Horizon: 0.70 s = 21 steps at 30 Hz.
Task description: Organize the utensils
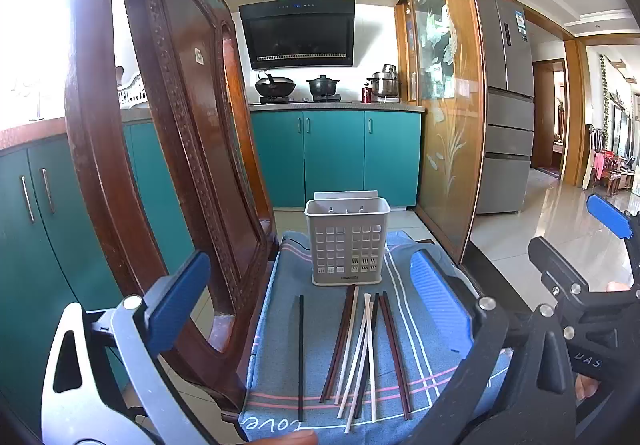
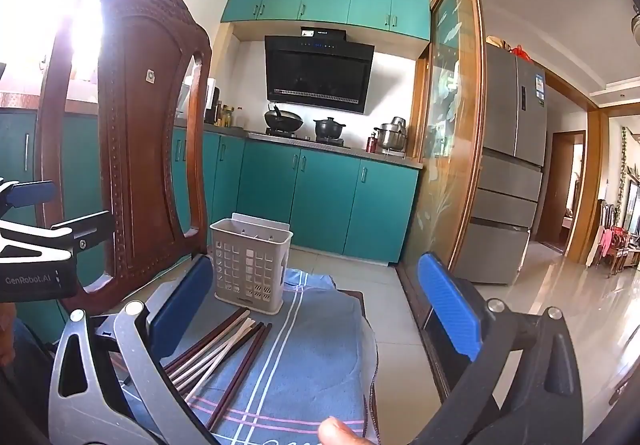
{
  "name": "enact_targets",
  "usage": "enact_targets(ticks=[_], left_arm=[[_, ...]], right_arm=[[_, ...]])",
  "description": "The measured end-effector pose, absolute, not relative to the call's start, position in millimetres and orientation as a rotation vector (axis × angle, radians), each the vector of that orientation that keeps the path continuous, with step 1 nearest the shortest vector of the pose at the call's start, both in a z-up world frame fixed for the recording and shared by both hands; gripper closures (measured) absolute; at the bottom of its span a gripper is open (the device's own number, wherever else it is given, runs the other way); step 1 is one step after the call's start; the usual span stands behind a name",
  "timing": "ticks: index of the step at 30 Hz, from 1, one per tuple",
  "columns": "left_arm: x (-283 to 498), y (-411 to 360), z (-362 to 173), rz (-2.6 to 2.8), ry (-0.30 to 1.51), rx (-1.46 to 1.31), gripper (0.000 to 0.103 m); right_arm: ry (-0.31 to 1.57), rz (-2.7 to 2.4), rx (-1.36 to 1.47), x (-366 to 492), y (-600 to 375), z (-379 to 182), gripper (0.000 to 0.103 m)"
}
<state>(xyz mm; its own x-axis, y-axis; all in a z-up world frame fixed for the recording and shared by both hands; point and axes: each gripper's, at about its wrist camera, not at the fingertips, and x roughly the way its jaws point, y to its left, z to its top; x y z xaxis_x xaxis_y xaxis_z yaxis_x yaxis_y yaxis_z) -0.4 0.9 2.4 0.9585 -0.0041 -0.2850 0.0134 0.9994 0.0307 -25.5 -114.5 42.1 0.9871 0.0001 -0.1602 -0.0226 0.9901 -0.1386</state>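
So here's the setup: a blue-grey cloth [image 1: 400, 397] with white and pink stripes is spread over what looks like a chair seat, and the chopsticks [image 1: 362, 349] are lying loose on it in a messy fan, dark brown, white and black ones mixed and crossing over each other. One black chopstick [image 1: 301, 357] lies on its own, off to the left of the bunch and clearly apart from it. At the far end of the cloth, just beyond the chopstick tips, stands the utensil holder [image 1: 347, 245], a pale grey plastic basket with square holes in its front wall, upright, and nothing sticking up above its rim.

The left gripper [image 1: 316, 309] hovers over the near part of the cloth with its blue pads spread wide apart, nothing between them but air, the chopsticks lying below in the gap. Same deal with the right gripper [image 2: 316, 309]: pads wide apart, not holding anything, sitting to the right of the chopstick pile.

A carved dark wooden chair back [image 1: 168, 133] rises on the left. Behind it all is a kitchen with teal cabinets [image 1: 336, 153], a black range hood [image 1: 298, 33] over pots on the stove, and a grey fridge [image 1: 506, 105] far right
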Motion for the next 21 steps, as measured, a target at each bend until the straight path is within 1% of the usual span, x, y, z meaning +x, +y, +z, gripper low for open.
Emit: enact_targets(ticks=[21], left_arm=[[-3.7, 0.1, 5.4, -0.010, 0.285, 0.034, 0.003]], right_arm=[[0.157, 0.014, -0.138, -26.9, -116.1, 44.0, 0.003]])
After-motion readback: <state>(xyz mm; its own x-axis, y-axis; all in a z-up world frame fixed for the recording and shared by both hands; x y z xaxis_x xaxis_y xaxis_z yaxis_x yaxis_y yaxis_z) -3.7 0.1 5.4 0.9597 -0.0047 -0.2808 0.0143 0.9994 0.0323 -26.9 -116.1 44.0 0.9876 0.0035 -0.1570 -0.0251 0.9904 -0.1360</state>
